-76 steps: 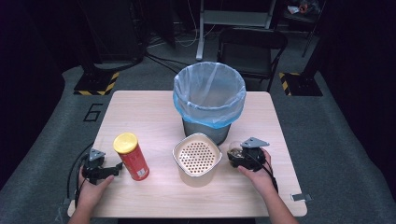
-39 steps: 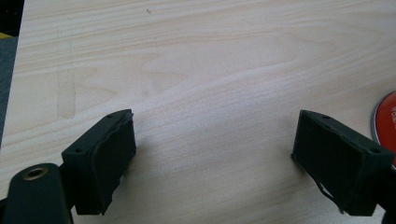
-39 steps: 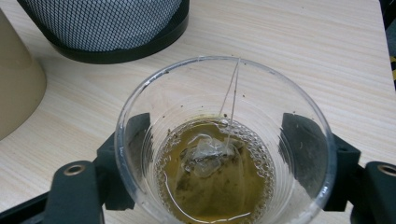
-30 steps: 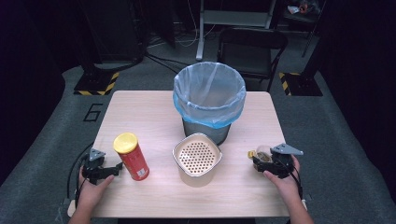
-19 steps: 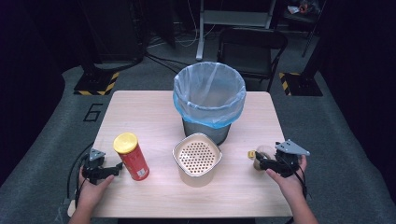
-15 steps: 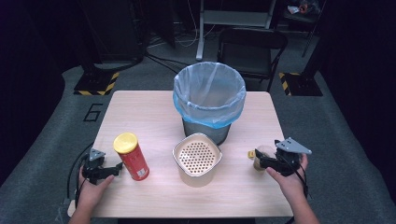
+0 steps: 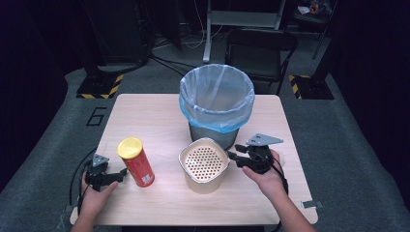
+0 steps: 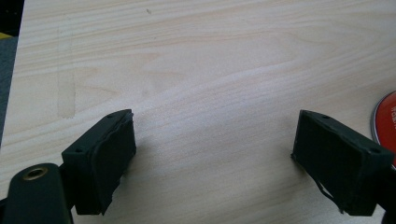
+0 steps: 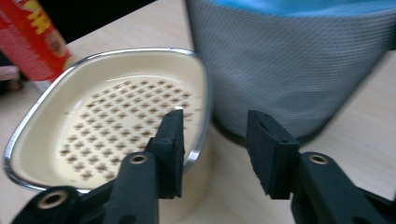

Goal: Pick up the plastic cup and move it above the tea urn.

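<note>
Perforated cream container with metal rim: stands near the middle of the wooden table, just in front of the mesh waste bin, which is lined with a blue bag; in the right gripper view the container's rim lies close beside the bin's grey mesh wall. Right gripper: held in the person's right hand, jaws parted, one jaw inside the container's rim and the other outside it (whether either jaw touches the rim cannot be told). Red canister with yellow lid: upright, left of the container and apart from it; its red printed side shows at the upper left of the right gripper view. Left gripper: held in the left hand at the table's near left edge, jaws spread wide over bare wood, pointing toward the canister, whose red base edge sits just beyond one jaw.
</note>
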Motion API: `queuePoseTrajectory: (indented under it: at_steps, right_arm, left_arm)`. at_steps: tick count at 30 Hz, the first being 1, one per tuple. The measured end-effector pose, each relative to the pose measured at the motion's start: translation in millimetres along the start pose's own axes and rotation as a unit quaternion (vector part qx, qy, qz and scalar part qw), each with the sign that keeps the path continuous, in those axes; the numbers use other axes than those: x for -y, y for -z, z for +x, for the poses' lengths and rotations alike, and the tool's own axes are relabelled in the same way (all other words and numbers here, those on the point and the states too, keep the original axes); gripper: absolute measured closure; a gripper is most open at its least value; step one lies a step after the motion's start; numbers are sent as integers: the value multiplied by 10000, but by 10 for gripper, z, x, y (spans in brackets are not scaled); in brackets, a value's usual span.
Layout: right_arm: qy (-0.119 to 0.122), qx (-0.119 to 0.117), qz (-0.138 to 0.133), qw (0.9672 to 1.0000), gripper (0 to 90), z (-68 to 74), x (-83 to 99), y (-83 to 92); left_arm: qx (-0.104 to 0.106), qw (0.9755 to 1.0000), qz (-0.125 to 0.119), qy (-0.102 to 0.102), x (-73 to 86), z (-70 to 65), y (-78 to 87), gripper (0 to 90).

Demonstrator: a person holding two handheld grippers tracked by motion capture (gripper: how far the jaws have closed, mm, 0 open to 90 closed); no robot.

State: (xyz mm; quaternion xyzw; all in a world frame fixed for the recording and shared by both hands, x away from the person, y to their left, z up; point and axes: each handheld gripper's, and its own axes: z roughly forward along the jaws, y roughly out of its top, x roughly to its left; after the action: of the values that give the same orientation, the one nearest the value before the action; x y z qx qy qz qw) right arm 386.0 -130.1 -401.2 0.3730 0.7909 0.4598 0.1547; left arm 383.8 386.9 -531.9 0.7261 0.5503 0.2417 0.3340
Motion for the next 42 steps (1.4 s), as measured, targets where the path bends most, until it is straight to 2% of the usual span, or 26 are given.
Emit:
queuePoseTrajectory:
  at_steps: [1,5,6,9,10,14,20,26,35,42]
  right_arm:
    - [33,-25,225,9997,605,43,-16,-117]
    - [15,-90,398,9992,667,72,-2,-240]
    - [65,-17,516,9986,715,88,14,-279]
    - [40,-19,524,9986,715,79,30,-287]
    - [-56,-47,549,9985,727,61,30,-272]
    - [-10,-58,629,9980,737,49,32,-235]
    - [-14,-109,663,9977,742,9,129,-65]
    - [52,9,582,9983,765,-27,257,137]
    - [-182,98,527,9984,763,-111,453,430]
    - [-314,166,525,9980,733,-130,551,588]
  left_arm:
    - [-1,10000,-2,1,0,0,0,126]
    - [-19,10000,-6,-45,-1,7,1,126]
    - [-5,10000,-7,-28,-1,5,0,126]
    - [-3,10000,0,-23,-1,4,1,126]
    - [5,10000,-1,6,1,-1,0,126]
    - [7,10000,-1,3,1,-1,0,126]
    - [22,10000,-8,-13,1,-1,-1,126]
    - [7,10000,-4,-33,0,1,1,126]
    - [17,10000,-11,8,2,-6,-1,126]
    - [17,10000,-14,8,2,-6,-2,126]
